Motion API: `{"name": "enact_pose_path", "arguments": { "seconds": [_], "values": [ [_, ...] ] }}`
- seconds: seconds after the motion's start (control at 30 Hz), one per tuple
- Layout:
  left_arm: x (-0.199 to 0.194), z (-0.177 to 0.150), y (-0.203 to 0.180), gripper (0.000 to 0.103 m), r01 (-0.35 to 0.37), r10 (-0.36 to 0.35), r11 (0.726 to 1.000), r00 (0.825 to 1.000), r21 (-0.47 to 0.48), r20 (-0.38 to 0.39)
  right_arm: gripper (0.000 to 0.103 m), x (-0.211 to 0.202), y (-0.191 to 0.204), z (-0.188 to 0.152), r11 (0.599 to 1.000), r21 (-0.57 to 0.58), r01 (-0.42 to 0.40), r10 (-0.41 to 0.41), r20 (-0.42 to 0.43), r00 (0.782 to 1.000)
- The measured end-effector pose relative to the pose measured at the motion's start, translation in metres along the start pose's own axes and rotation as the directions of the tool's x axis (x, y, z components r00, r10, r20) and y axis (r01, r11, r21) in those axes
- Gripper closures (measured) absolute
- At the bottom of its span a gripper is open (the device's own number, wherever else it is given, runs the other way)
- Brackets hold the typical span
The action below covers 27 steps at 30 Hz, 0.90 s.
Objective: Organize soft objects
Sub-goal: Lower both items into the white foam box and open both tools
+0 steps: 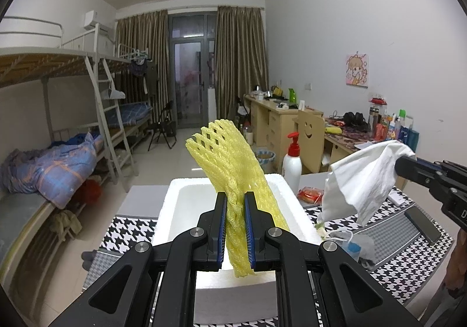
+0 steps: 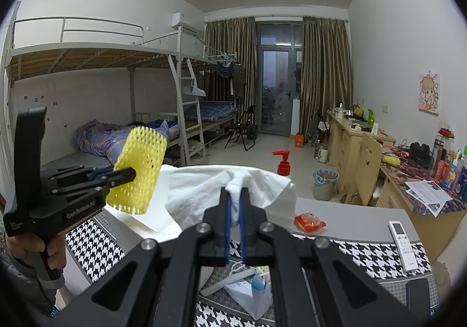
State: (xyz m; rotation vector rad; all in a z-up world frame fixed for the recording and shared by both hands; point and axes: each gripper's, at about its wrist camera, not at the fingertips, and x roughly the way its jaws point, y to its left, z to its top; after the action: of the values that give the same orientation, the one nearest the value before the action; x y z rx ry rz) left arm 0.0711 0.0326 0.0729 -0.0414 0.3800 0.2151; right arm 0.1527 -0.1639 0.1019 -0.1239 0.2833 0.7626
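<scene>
My left gripper (image 1: 235, 198) is shut on a yellow foam net sleeve (image 1: 224, 157), held upright over a white foam box (image 1: 172, 210). In the right wrist view that left gripper (image 2: 132, 172) comes in from the left with the yellow net (image 2: 140, 163) pinched flat. My right gripper (image 2: 234, 195) is shut on a crumpled white cloth (image 2: 204, 189) that drapes in front of it. In the left wrist view the white cloth (image 1: 364, 178) hangs from the right gripper (image 1: 401, 162) at the right, beside the box.
A houndstooth mat (image 2: 364, 254) covers the table. On it lie a red packet (image 2: 309, 222), a white remote (image 2: 404, 242), a dark phone (image 1: 423, 223) and a face mask with a pouch (image 2: 251, 292). A white pump bottle (image 1: 292, 163) stands behind the box. A hand (image 2: 49, 245) grips the left handle.
</scene>
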Motion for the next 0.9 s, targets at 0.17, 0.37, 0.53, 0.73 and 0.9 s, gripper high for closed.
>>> {"name": "enact_pose_path", "arguments": {
  "seconds": [0.17, 0.37, 0.53, 0.73, 0.9],
  "values": [
    [0.010, 0.000, 0.003, 0.089, 0.004, -0.004, 1.000, 1.000, 0.007, -0.021, 0.095, 0.002, 0.001, 0.000, 1.000, 0.000, 0.005, -0.005, -0.001, 1.000],
    [0.015, -0.005, 0.012, 0.026, -0.016, 0.016, 1.000, 0.999, -0.015, -0.033, 0.095, 0.006, 0.004, 0.003, 1.000, -0.001, 0.019, -0.019, -0.007, 1.000],
    [0.009, -0.005, 0.013, 0.015, -0.032, 0.032, 0.999, 0.999, -0.008, -0.008, 0.095, 0.006, 0.007, 0.003, 1.000, -0.001, 0.020, -0.020, -0.009, 1.000],
    [0.002, -0.004, 0.021, 0.003, -0.068, 0.069, 0.997, 0.997, -0.030, 0.025, 0.095, 0.010, 0.013, 0.009, 1.000, -0.017, 0.006, -0.006, -0.003, 1.000],
    [0.001, -0.005, 0.031, 0.001, -0.096, 0.098, 0.994, 0.995, -0.052, 0.029, 0.095, 0.013, 0.021, 0.015, 0.999, -0.039, -0.008, 0.009, 0.006, 1.000]
  ]
}}
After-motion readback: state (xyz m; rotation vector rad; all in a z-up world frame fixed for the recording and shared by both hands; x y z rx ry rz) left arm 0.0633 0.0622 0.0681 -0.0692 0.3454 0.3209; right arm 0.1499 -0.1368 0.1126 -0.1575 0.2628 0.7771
